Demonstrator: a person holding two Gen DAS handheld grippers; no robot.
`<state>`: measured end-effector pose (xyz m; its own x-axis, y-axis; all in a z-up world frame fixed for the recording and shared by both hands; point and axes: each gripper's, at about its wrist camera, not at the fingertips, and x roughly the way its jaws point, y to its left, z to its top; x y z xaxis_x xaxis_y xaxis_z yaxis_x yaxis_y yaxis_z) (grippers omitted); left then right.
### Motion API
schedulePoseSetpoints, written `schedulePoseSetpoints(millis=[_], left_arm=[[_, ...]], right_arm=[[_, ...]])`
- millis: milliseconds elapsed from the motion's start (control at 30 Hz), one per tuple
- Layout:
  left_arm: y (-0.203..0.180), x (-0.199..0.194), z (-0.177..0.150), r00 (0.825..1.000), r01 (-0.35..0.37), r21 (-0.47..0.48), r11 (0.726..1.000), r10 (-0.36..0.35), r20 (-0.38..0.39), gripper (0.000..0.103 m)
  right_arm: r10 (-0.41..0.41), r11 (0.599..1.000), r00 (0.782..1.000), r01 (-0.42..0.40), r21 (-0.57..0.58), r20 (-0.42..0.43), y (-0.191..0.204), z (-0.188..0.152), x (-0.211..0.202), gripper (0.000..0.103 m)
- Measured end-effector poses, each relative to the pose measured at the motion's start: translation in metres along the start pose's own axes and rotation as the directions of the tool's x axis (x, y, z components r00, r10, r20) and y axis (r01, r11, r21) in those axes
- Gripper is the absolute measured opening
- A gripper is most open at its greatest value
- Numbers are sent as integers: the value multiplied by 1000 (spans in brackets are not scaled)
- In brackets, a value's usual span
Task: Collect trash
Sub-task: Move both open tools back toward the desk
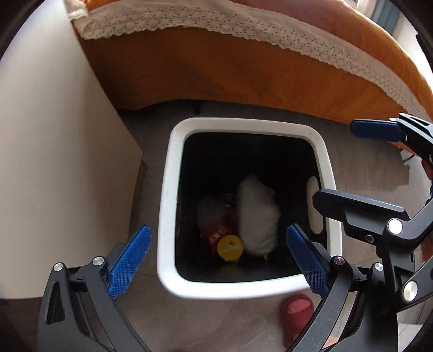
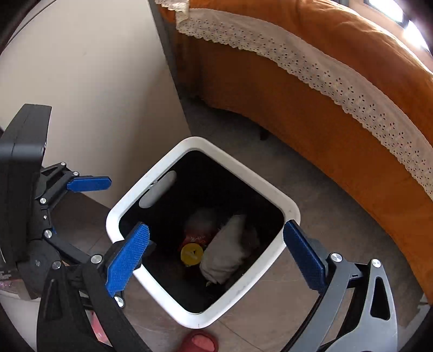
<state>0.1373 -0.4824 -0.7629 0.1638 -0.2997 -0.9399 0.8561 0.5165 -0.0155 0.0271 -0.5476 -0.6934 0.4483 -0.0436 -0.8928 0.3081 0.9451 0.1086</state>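
Note:
A white bin with a black inside stands on the floor below both grippers. At its bottom lie a crumpled white wad, a round yellow lid and a red wrapper. My left gripper hangs over the bin's mouth, open, with nothing between its blue pads. My right gripper hangs open over the same mouth, also empty. In the left wrist view the right gripper shows at the bin's right side.
An orange-covered bed with a white lace trim runs behind the bin. A white cabinet panel stands at its left. A person's red slipper rests just in front of the bin on the grey floor.

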Motion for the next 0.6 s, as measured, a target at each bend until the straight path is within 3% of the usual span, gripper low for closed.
schedulePoseSetpoints(millis=[200, 367, 600], left_arm=[[9, -22, 11, 1000, 9, -26, 1000, -9, 14, 98], [8, -66, 29, 999, -22, -21, 1000, 23, 44, 98], [13, -177, 71, 986, -39, -62, 997, 48, 161, 98]], right_arm=[[6, 1000, 1000, -6, -25, 3, 12, 13, -20, 99], [-15, 999, 998, 17, -46, 58, 16, 43, -66, 99], [-14, 999, 986, 20, -34, 168, 21, 92, -159, 99]])
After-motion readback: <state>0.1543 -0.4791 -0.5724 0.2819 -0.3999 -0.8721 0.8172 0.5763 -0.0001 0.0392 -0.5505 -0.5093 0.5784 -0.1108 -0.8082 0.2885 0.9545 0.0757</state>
